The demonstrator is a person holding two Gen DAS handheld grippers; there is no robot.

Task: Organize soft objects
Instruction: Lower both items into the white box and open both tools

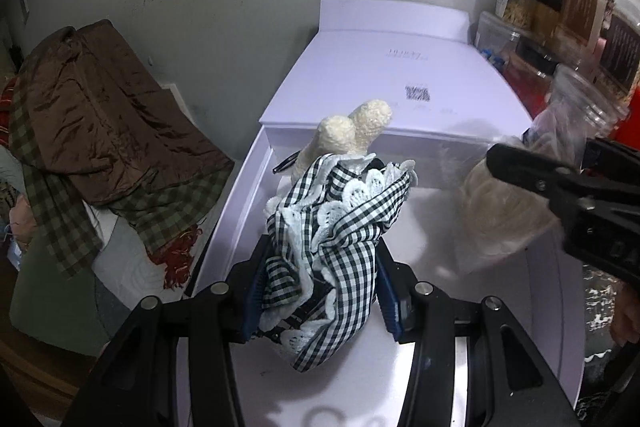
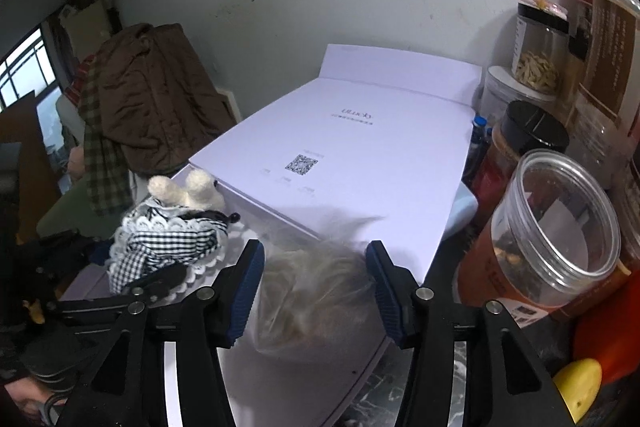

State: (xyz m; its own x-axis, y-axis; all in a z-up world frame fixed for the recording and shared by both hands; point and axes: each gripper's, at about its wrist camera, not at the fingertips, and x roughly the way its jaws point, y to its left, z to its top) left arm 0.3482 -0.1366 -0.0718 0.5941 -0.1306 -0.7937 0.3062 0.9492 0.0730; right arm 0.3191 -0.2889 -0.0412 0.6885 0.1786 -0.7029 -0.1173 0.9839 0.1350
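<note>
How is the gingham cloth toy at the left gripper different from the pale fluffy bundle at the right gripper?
The gingham cloth toy has a sharp black-and-white check with white lace trim; the fluffy bundle is plain pale cream and looks blurred.
The toy has two knitted cream ears; the bundle shows no clear shape.
The left gripper presses on the toy; the right gripper stands apart from the bundle.
Both are over the open white box.

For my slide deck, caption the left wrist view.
Left gripper clamps a gingham, lace-trimmed plush toy over an open white box.

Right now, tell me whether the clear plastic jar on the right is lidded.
Open: the clear plastic jar shows a bare round mouth, no lid on it.
</note>
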